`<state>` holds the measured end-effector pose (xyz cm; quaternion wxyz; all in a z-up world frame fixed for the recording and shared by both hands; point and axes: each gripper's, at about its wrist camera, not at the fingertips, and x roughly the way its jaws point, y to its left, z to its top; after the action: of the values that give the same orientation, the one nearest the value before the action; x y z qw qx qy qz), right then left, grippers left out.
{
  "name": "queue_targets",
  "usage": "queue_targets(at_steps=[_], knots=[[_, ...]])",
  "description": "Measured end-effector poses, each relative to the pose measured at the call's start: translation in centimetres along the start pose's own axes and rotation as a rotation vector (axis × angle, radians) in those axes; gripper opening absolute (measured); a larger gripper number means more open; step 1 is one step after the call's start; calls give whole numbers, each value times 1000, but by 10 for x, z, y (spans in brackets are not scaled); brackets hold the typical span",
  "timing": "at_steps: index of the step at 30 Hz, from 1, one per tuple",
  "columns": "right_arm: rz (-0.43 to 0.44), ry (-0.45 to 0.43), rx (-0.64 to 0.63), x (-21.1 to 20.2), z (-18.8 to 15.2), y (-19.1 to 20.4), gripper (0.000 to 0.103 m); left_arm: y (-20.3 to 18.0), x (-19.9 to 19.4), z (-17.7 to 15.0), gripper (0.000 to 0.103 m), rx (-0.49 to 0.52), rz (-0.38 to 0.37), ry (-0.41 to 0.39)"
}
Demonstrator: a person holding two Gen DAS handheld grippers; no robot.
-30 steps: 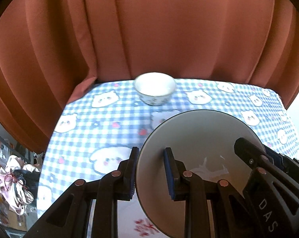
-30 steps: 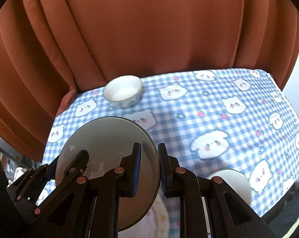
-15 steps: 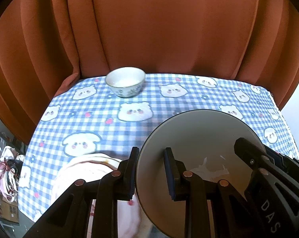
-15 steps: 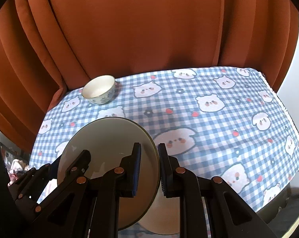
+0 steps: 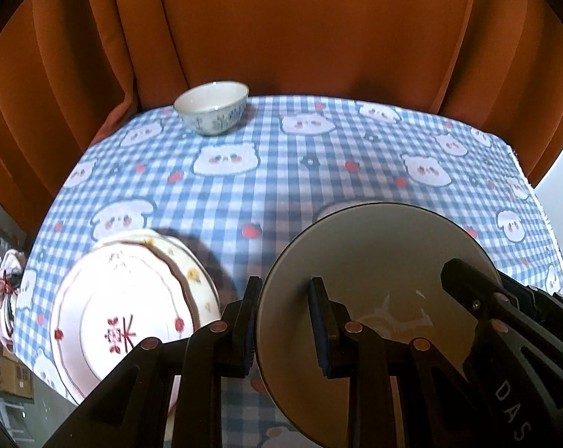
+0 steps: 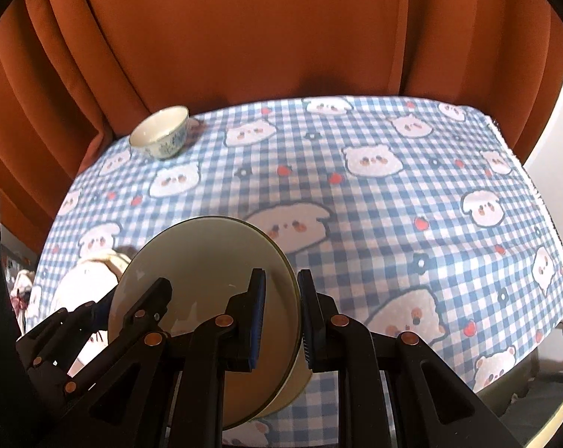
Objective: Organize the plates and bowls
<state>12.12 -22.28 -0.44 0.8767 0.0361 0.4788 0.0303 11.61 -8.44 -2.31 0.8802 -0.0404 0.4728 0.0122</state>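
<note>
Pink plate [image 5: 106, 321] partly behind hand-held gripper [image 5: 285, 321]

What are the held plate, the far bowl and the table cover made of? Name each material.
Held plate: likely glazed ceramic, smooth with a slight sheen.
Far bowl: seemingly porcelain, glossy white, blue painted pattern.
Table cover: printed fabric, by its soft draped edge.

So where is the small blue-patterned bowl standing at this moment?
The small bowl stands upright at the far left corner of the checked tablecloth, close to the orange curtain, apart from the stacked plates.
</note>
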Motion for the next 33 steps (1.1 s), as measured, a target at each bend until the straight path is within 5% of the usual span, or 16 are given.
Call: queue_targets(at_steps=[25, 33], knots=[[-27, 71, -82, 29, -17, -2, 21, -8, 29, -26, 24, -11, 25, 111], [-23, 76, -80, 35, -21, -6, 21, -12, 29, -29, 23, 15, 47, 75]])
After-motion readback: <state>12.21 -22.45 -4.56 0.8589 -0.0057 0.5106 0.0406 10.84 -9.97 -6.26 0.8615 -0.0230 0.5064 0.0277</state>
